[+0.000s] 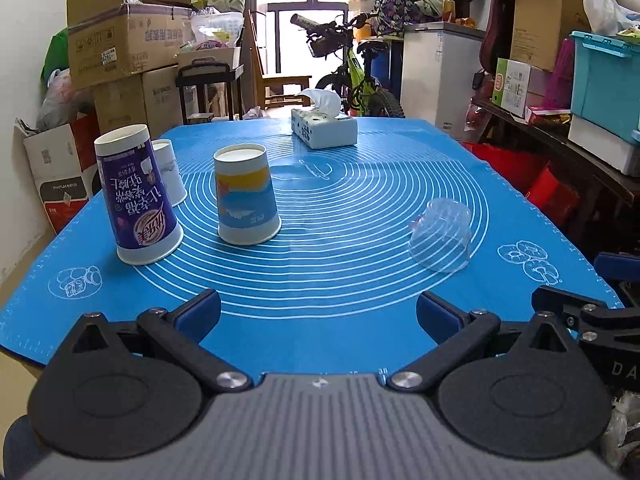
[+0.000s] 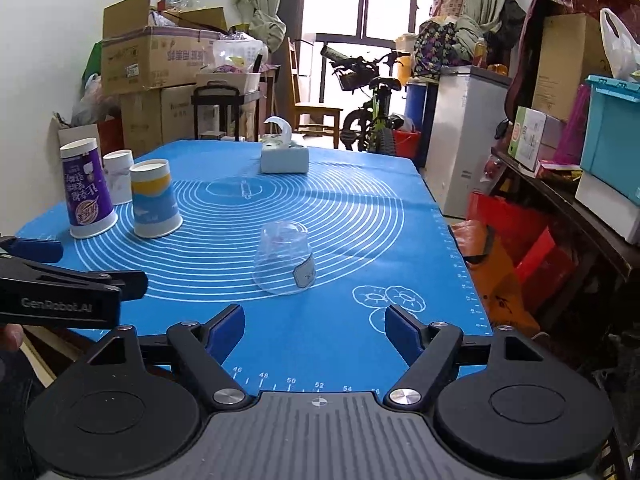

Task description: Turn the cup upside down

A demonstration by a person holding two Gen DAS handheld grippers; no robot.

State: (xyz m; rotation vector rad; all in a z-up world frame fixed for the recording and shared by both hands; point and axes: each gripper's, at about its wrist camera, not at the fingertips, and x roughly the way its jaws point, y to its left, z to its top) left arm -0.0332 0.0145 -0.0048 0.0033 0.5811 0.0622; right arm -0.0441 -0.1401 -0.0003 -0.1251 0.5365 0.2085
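Right wrist view: our right tongs [image 2: 315, 330] gape wide near the clear plastic cup [image 2: 283, 257] (mouth down on the blue counter mat [image 2: 360, 208]); left tongs [image 1: 319, 316] likewise wide.

3 paper cups [image 1: 246, 194] left on mat [image 1: 360, 292], glass cup [image 1: 442, 236] right, tissue box [image 1: 324, 128] behind.

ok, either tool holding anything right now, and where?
Nothing held. Left tool and right tool are both open and empty, short of the clear cup.
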